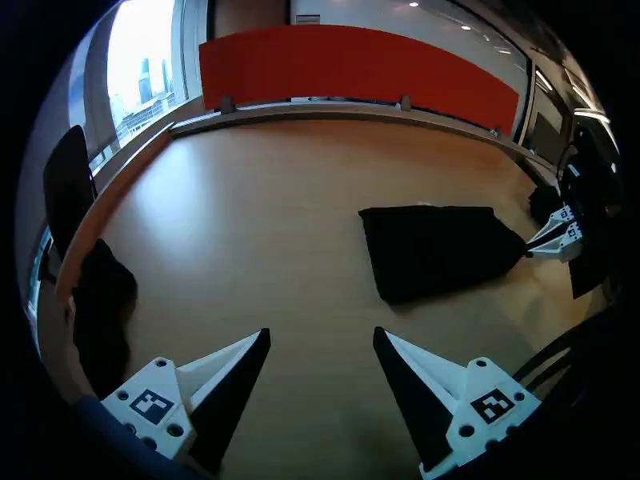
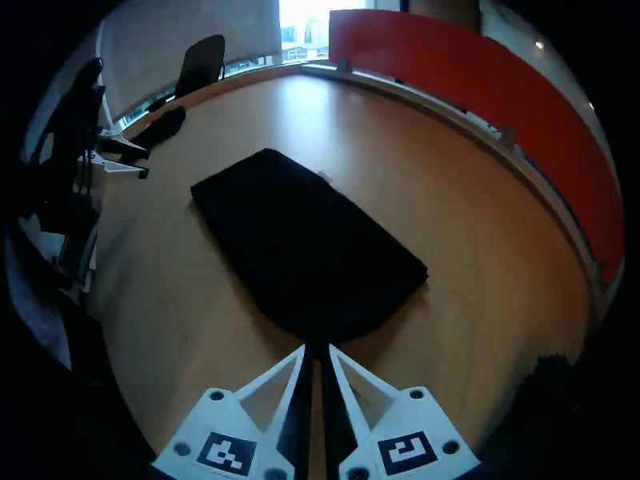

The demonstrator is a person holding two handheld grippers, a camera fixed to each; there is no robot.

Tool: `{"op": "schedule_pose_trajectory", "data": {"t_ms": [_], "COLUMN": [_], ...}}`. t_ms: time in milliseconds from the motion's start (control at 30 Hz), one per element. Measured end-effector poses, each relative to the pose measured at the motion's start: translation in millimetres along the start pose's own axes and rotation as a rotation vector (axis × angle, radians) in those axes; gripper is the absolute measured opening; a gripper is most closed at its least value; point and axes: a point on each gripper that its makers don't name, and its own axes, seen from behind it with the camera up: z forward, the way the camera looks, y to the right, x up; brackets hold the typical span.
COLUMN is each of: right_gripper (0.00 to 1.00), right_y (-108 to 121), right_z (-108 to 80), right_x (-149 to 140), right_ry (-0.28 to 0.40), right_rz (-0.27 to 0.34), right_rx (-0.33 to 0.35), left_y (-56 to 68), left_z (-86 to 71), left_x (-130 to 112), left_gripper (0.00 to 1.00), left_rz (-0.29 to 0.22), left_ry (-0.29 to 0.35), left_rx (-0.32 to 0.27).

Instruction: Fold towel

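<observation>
Left gripper [image 1: 320, 332] and right gripper [image 2: 318, 350] have white triangular fingers, black inner faces, screw holes and square black-and-white markers.

Wooden table [image 1: 264, 208] with a black towel [image 1: 436, 248] laid on it.
The towel is seen lying flat on the bare wood. A second dark cloth [image 1: 104, 304] is heaped at one edge, well apart. A red panel [image 1: 360, 68] is fixed along the far edge.

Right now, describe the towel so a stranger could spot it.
On the wooden table bordered by the red divider, the black towel lies flat mid-table. Unlike the crumpled dark cloth at the edge, it's a folded rectangle, one end pinched by the right gripper.
</observation>
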Motion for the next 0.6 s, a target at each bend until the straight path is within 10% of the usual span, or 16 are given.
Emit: {"op": "schedule_pose_trajectory", "data": {"t_ms": [600], "right_gripper": [0.06], "right_y": [8.7], "right_z": [-30.8], "right_x": [47.6], "right_ry": [0.086], "right_rz": [-0.044], "right_rx": [-0.038], "left_y": [2.0], "left_z": [1.6], "left_x": [9.3], "left_gripper": [0.95], "left_rz": [0.007], "left_ry": [0.009], "left_rx": [-0.003]}}
